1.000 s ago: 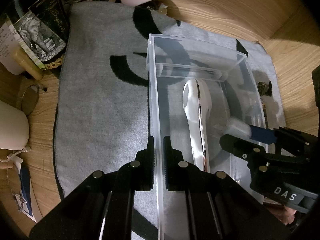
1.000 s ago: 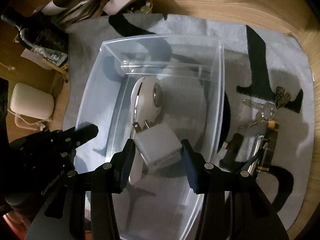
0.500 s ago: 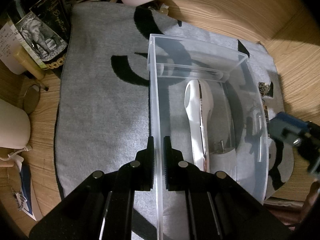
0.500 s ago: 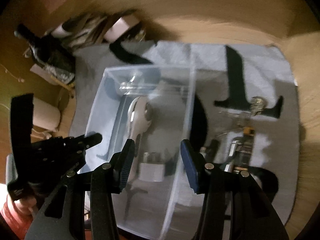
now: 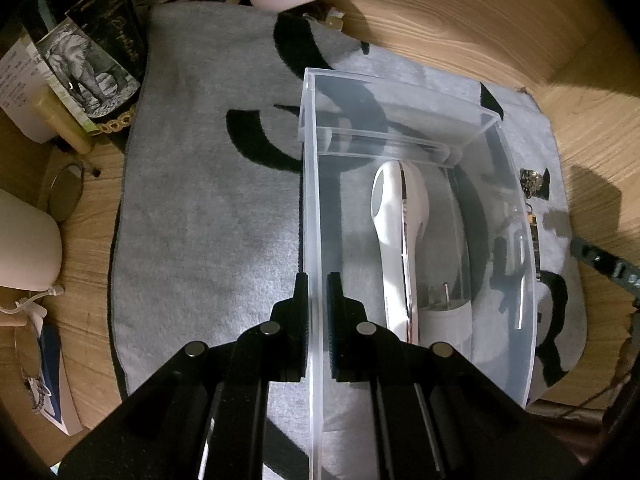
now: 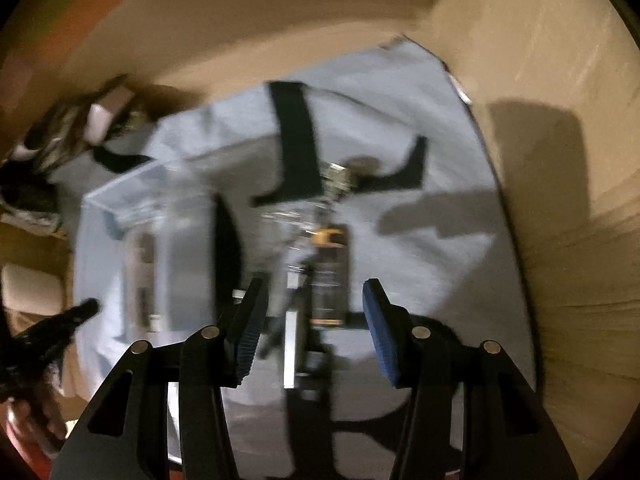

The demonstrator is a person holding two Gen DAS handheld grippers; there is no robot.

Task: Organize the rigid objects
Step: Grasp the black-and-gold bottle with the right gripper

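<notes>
Mat left of bin lies bare; left gripper clamps its wall.

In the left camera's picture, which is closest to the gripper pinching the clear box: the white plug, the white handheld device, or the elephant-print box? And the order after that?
From the left gripper:
1. White handheld device, inside the clear box, just right of the gripper.
2. White plug, inside too, farther right.
3. Elephant-print box, far upper left, at the mat's edge.

Both wrist views look steeply down, sharing clear bin.
</notes>
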